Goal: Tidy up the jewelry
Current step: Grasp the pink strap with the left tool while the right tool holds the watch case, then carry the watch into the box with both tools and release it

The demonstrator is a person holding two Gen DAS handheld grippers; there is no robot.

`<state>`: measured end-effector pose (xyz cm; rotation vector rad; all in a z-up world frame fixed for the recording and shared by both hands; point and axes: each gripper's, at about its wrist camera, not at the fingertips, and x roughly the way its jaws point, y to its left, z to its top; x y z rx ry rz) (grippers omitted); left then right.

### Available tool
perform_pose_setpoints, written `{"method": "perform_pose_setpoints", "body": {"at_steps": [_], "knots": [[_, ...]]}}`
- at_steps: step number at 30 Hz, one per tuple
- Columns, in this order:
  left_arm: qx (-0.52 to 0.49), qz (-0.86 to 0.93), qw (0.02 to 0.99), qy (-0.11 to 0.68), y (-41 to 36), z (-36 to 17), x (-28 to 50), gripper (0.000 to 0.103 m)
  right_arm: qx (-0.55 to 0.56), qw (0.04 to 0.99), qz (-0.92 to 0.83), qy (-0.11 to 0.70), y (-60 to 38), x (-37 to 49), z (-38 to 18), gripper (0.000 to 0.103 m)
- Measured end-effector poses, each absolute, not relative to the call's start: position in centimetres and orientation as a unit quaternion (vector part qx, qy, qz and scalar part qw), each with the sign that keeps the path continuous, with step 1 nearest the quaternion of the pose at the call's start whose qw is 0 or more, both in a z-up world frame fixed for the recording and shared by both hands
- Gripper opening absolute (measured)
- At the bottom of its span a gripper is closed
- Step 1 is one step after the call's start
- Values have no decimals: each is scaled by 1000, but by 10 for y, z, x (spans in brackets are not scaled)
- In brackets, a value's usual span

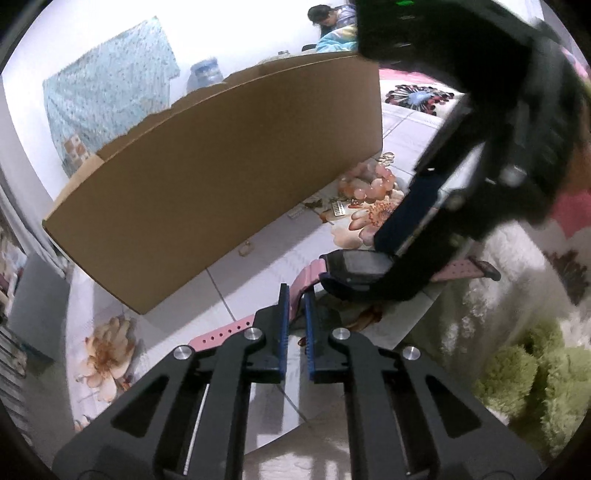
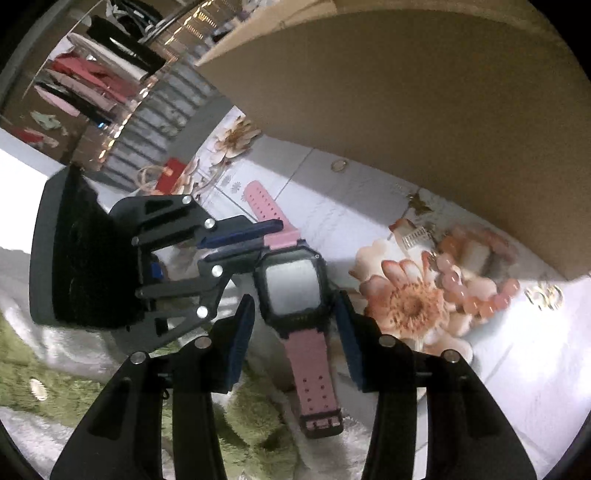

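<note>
A black-cased watch [image 2: 291, 284] with a pink strap [image 2: 260, 199] lies on the flowered white surface. Seen from the right wrist, my right gripper [image 2: 295, 295] has a finger against each side of the case and is shut on it. My left gripper [image 2: 271, 240] comes in from the left and pinches the far strap just beyond the case. In the left wrist view, the left gripper [image 1: 297, 295] is shut on the pink strap [image 1: 306, 275]. The right gripper [image 1: 384, 266] reaches down from the upper right over the watch [image 1: 354, 264].
A large cardboard box [image 1: 221, 166] walls off the far side. By it lie a pink bead bracelet [image 2: 476, 291], a small silver piece [image 2: 415, 234], rings [image 2: 545, 295] and one single ring [image 2: 338, 165]. A green shaggy rug [image 2: 251, 424] borders the near edge. A person [image 1: 325, 16] sits far behind.
</note>
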<state>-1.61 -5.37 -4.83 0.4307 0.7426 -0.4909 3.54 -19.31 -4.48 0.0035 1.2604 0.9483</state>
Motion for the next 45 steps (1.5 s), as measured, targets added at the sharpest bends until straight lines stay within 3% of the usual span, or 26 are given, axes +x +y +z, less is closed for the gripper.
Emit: {"method": "perform_pose_setpoints", "body": {"at_steps": [15, 17, 19, 24, 30, 39, 45], "knots": [[175, -243, 874, 383, -51, -45, 1, 7, -138, 839, 261, 457, -179, -39, -47, 44], [173, -244, 874, 383, -51, -45, 1, 7, -146, 846, 248, 449, -175, -43, -50, 40], [177, -242, 875, 380, -51, -45, 0, 6, -132, 851, 242, 448, -176, -43, -49, 26], [183, -234, 879, 373, -54, -43, -3, 6, -115, 867, 212, 436, -180, -47, -49, 9], [183, -235, 886, 356, -57, -26, -11, 3, -86, 889, 192, 406, -190, -57, -37, 5], [190, -234, 906, 297, -62, 47, -16, 2, -85, 928, 172, 318, -204, -55, 29, 5], [158, -232, 915, 289, -52, 118, 39, 2, -105, 932, 210, 276, -203, -2, 90, 5]]}}
